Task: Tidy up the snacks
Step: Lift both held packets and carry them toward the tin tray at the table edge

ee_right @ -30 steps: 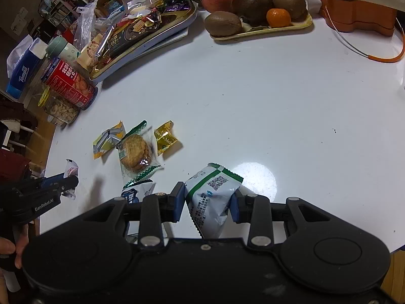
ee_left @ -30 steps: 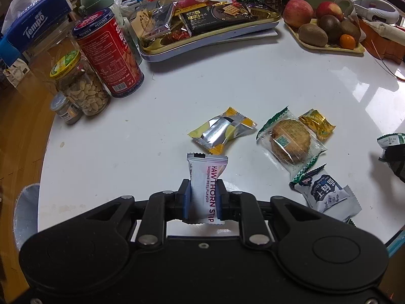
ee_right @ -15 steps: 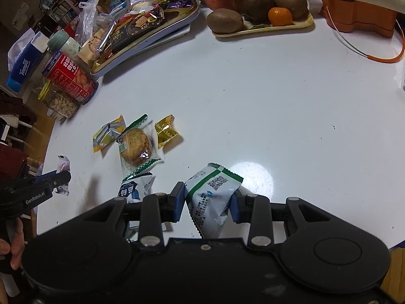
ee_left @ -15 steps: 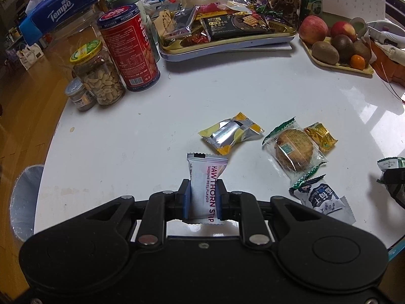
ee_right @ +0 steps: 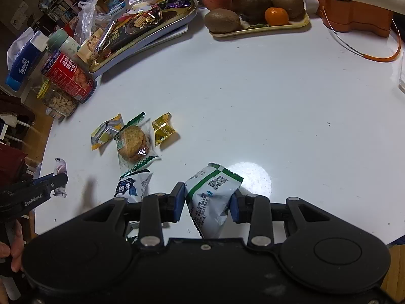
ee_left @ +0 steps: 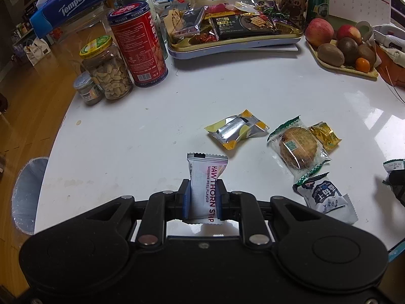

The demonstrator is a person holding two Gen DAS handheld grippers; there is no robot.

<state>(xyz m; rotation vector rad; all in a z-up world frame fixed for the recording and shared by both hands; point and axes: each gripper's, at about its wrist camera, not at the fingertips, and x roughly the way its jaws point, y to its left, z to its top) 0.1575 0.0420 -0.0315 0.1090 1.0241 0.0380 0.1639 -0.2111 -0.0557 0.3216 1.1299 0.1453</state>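
Ahead of both grippers, the white table carried the same layout as a second before: gold snack tray far ahead, red tin and peanut jar ahead-left of the left gripper, fruit tray far ahead of the right one. Nothing on the surface had shifted.

Only real change: the left wrist view rolled and straightened slightly, so the tray sat squarer ahead of it. Right wrist view matched the earlier frames almost exactly.

Loose snacks lay just ahead-right of the left gripper, untouched: yellow-silver pack, clear-wrapped cookie, gold candy touching the cookie wrapper, blue-white pack nearest.

Left gripper stayed clenched on the hawthorn strip, pads pinching its lower half, top sticking out forward, clear of the table. Right gripper stayed clamped on the green-white pouch, wider stance, pouch bulging between the pads.

My read: both picks were done and secure, neither pack placed yet. The left re-aim suggested the carry toward the tray was about to start, right hand waiting. Four loose packs remained, so the task looked less than half done. Risk: the strip was held low and could flop on the move.
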